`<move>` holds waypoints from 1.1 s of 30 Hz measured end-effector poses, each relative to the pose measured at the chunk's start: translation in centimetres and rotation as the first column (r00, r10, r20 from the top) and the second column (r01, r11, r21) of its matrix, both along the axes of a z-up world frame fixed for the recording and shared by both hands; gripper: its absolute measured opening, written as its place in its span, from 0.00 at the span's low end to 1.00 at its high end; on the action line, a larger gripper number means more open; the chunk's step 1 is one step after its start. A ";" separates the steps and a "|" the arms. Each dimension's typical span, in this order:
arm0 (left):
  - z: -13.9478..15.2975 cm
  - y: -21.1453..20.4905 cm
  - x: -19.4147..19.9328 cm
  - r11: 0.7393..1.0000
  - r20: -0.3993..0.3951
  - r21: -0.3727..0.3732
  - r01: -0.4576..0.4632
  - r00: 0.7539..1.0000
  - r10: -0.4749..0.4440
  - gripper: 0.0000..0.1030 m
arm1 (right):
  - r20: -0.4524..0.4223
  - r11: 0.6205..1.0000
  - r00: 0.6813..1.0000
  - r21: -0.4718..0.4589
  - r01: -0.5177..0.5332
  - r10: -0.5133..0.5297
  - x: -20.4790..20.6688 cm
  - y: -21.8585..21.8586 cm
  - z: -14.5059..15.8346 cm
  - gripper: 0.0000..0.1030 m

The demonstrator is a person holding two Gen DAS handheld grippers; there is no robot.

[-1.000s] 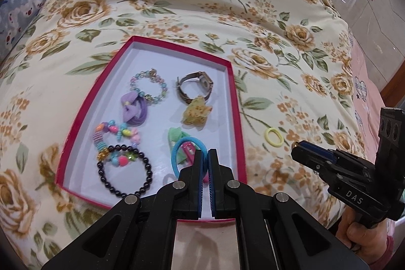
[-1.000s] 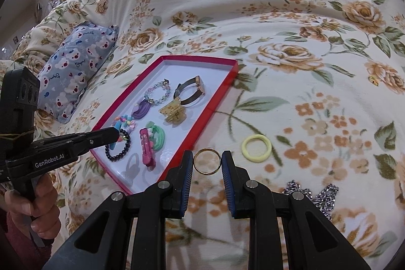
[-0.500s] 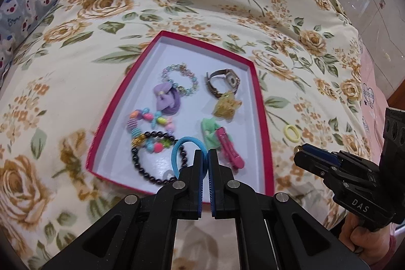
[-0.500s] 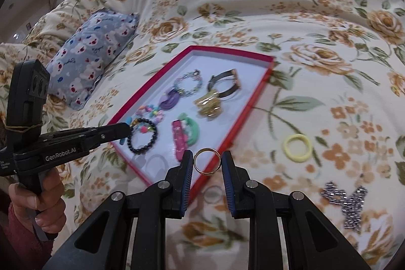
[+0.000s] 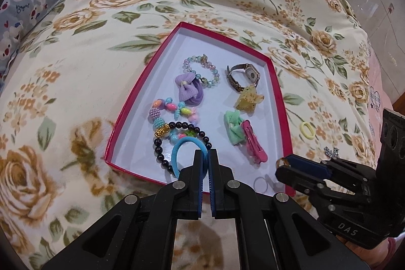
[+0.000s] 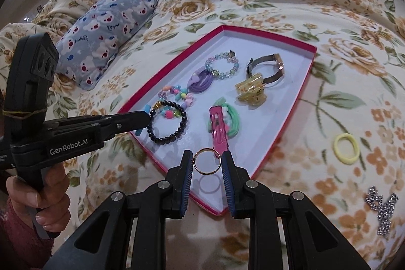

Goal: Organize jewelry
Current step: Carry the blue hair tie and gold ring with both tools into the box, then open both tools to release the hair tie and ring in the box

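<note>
A red-rimmed box (image 5: 278, 92) (image 6: 296, 118) with a white floor lies on a floral bedspread. It holds a black bead bracelet (image 5: 158, 143) (image 6: 167, 138), a watch (image 5: 243, 72), a pink hair clip (image 6: 219, 128), coloured bead bracelets and hair ties. My left gripper (image 5: 205, 152) is shut on a blue hair tie (image 5: 177, 148) and hangs over the box's near left part, above the black bracelet. My right gripper (image 6: 207, 160) is shut on a gold ring (image 6: 207, 160), held over the box's near edge by the pink clip.
On the bedspread right of the box lie a yellow hair tie (image 6: 345, 148) (image 5: 306, 129) and a sparkly silver clip (image 6: 382, 206). A blue bear-print pillow (image 6: 106, 29) sits to the far left. A hand (image 6: 38, 196) grips the left tool's handle.
Both grippers have come closer together over the box. The right one carried the gold ring from the bedspread to above the box's near edge. The left kept hold of the blue tie.
</note>
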State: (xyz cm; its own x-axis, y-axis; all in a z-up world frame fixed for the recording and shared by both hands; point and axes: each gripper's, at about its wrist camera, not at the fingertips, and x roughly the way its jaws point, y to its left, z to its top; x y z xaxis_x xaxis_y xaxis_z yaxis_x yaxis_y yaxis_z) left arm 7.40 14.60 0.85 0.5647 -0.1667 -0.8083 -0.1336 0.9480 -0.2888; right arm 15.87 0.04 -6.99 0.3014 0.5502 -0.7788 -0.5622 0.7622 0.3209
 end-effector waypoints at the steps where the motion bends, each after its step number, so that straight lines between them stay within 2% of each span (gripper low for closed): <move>1: -0.1 0.0 0.1 1.000 -0.003 0.001 0.001 1.000 -0.001 0.03 | -0.002 1.000 1.000 -0.004 -0.001 0.001 0.0 0.1 -0.2 0.22; 14: -1.9 -0.5 1.8 0.999 -0.048 0.026 0.018 0.999 -0.016 0.03 | -0.042 0.998 0.999 -0.049 -0.027 0.025 0.8 1.1 -2.4 0.22; 20: -2.9 -0.5 2.5 0.999 -0.080 0.030 0.014 0.997 -0.012 0.03 | -0.044 0.998 0.999 -0.060 -0.034 0.031 1.1 1.2 -2.5 0.23; 33: -3.4 -0.8 3.0 1.000 -0.094 0.028 0.005 0.996 -0.002 0.07 | -0.041 0.996 0.998 -0.071 -0.046 0.044 1.3 1.4 -2.6 0.23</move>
State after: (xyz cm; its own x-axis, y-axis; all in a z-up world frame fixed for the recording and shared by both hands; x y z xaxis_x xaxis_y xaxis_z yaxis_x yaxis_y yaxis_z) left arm 10.45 13.78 -2.51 0.4855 -0.1448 -0.8622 -0.1554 0.9562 -0.2481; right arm 17.19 1.39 -9.57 0.2458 0.5043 -0.8278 -0.5843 0.7584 0.2886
